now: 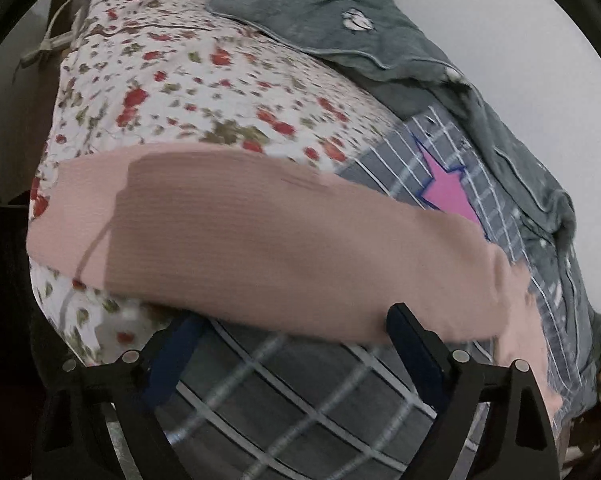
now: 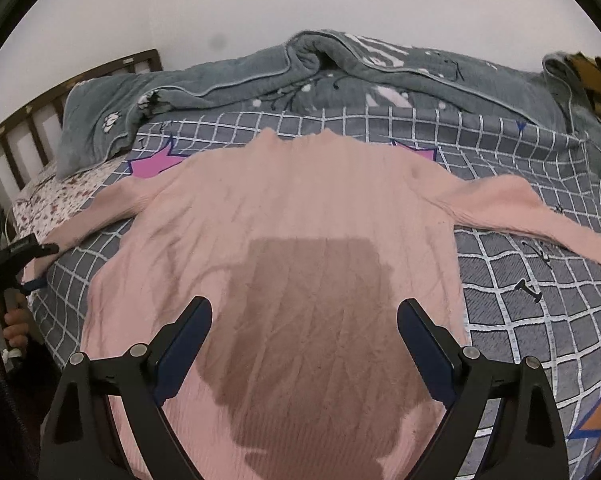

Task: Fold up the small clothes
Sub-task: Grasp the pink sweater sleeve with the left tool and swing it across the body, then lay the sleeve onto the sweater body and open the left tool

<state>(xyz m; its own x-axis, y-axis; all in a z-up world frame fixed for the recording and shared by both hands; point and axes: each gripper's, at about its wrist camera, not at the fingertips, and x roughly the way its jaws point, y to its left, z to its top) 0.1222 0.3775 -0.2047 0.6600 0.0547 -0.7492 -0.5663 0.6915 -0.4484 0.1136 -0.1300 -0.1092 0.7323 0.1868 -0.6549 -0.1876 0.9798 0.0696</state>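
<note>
Lying flat beneath wide right jaws, pink sweater [image 2: 300, 216], sleeves spread

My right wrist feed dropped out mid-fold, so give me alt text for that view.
A pink sweater lies spread flat, sleeves out, on a grey grid-patterned bedsheet, with the open right claw above its lower body, holding nothing. A rumpled grey blanket lies behind it, and the left claw is near the far left sleeve.

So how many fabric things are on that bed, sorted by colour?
Pink: 1, the sweater, spread flat
Grey-green: 1, the fleece blanket, bunched along the wall
Grey with white grid: 1, the checked sheet
White with red flowers: 1, the floral cover
Total: 4
</note>
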